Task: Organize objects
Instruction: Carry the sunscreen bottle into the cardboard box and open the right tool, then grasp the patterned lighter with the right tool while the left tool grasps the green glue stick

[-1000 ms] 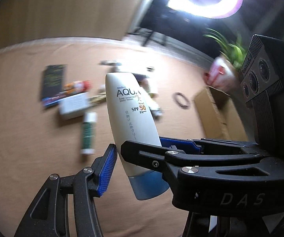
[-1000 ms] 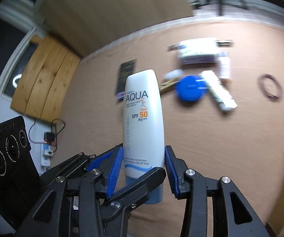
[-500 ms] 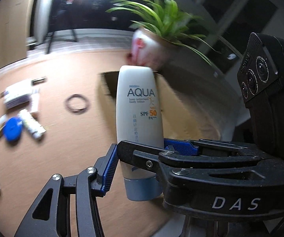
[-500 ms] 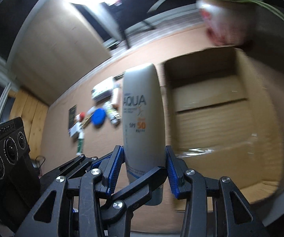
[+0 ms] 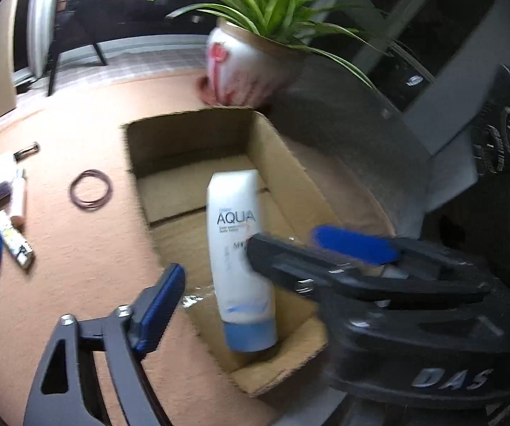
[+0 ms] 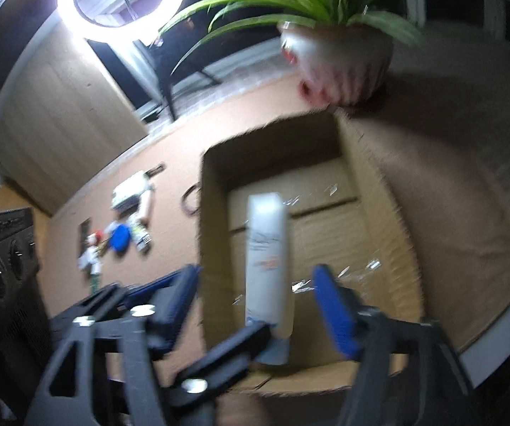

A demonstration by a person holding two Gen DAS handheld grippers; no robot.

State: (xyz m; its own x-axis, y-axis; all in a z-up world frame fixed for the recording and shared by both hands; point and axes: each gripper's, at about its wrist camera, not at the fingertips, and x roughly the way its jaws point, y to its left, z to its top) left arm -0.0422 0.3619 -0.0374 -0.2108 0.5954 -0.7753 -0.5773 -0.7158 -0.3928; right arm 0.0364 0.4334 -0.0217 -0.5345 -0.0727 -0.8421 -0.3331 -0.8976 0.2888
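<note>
A white plastic lotion tube with a blue cap (image 5: 238, 248) is seen cap-down over the open brown cardboard box (image 5: 276, 149), between the spreading blue-padded fingers of the left gripper (image 5: 255, 277) and right gripper (image 6: 255, 301), neither pad pressing it. A potted green plant (image 5: 255, 60) stands just behind the box.
</note>
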